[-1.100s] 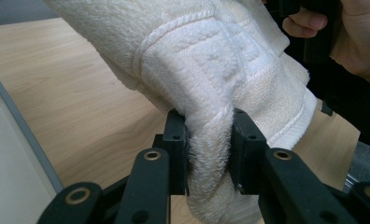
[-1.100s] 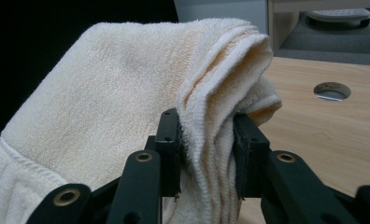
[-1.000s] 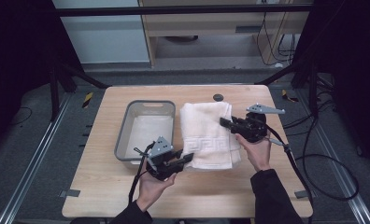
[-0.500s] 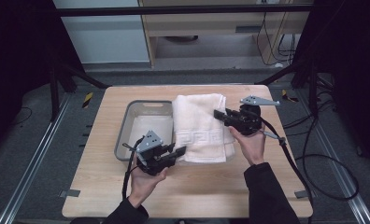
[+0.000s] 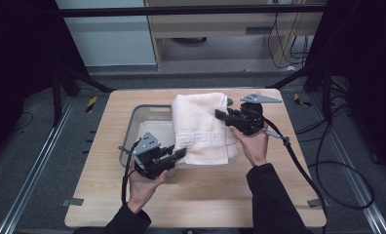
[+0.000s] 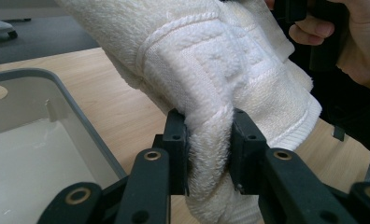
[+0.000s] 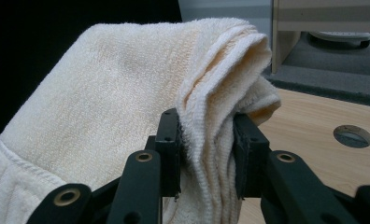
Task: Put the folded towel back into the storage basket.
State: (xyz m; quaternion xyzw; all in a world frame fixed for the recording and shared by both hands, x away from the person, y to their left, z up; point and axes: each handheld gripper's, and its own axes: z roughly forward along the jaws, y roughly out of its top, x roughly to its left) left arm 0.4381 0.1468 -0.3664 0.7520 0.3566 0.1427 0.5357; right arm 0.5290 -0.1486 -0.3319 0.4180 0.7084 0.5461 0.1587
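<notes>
Nearest to the person, the left gripper [image 5: 181,154] is clenched on the near end of the folded white towel [image 5: 203,129]; in the left gripper view its jaws squeeze the thick folded edge between them, with the pads sunk into the pile. The towel is lifted a little and hangs between the two tools, partly over the wooden table [image 5: 205,195] and partly over the right rim of the grey tray [image 5: 132,129]. Farther away, the right gripper [image 5: 221,116] grasps the far end of the towel, where several layers are pinched together between its jaws. To do this carry well, I think both hands should move together at the same height and speed, so the towel stays flat and no layer slips out of the fold. The towel should pass well above the tray rim before it goes down, because a hanging edge could catch on the rim. There is free table in front of the person and on the right side, and the small round hole [image 7: 352,136] beyond the towel is well apart from it.
</notes>
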